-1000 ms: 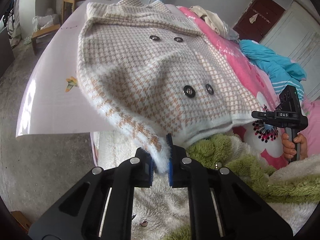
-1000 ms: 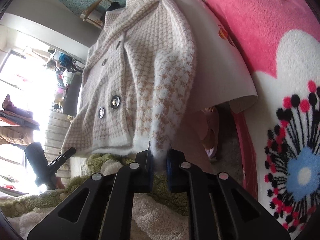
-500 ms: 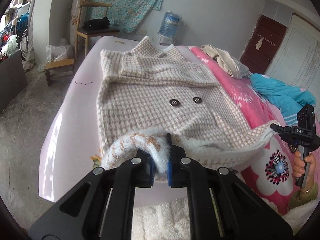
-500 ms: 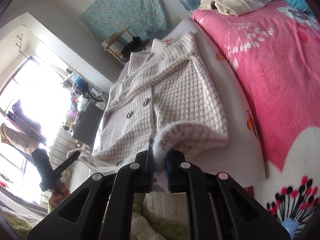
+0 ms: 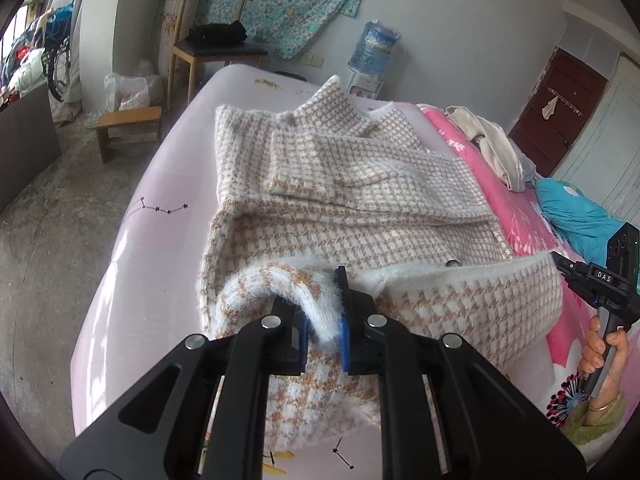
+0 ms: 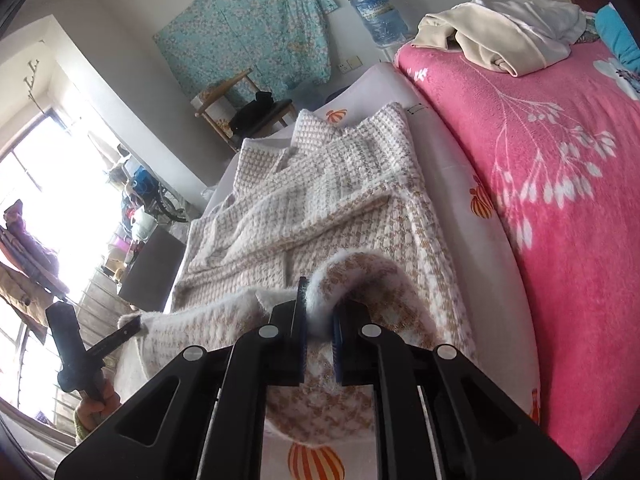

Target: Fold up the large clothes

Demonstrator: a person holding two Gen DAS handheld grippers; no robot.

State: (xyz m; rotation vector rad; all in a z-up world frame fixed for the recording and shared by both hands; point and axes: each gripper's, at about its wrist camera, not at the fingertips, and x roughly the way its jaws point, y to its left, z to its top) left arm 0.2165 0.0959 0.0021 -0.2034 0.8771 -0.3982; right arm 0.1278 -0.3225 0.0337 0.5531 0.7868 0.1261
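Left gripper (image 5: 323, 320) jaws opening around coat (image 5: 360, 200) hem; right gripper (image 6: 318, 320) pinching hem's other corner, over pale bedsheet (image 5: 152, 208).

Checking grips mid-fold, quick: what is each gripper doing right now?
Left gripper: jaws opening, coat hem between them.
Right gripper: shut on the coat hem.

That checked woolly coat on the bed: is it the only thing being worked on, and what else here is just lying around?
In the job:
- houndstooth coat, hem being folded up
- left gripper, jaws opening, hem between them
- right gripper, shut on the hem

Lying about:
- pink floral blanket
- cream garment pile
- water bottle
- wooden chair
- low stool
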